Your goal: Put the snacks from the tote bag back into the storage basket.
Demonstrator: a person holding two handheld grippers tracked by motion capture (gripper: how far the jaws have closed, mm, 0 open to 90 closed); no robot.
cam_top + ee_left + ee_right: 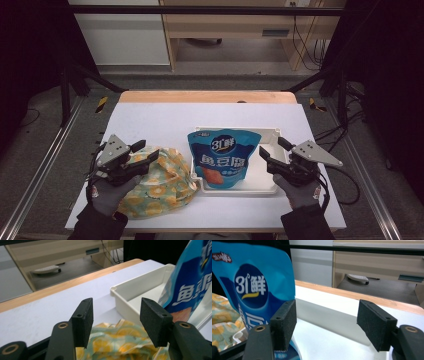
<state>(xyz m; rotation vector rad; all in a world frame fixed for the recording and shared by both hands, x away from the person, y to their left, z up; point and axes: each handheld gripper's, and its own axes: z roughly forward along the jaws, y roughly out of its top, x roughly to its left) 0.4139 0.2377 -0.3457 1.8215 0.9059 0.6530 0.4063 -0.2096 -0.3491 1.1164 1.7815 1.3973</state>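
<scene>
Left tool (147, 151) hovered released over crumpled orange-print cloth bag (160, 187) at bench (150, 117) front left, nothing between jaws, seemingly lined up to take it. Blue snack pouch (223, 157) lay in white tray (272, 134) just right of bag, leaning over tray's left rim. Right tool (270, 152) stood released beside pouch's right edge, gripping nothing.

The tray (267, 186) sits at centre-right of the worktop (155, 120). The pouch (223, 157) lies in the tray's left half. The cloth bag (162, 187) lies on the worktop at the tray's 9 o'clock, touching its wall.
</scene>
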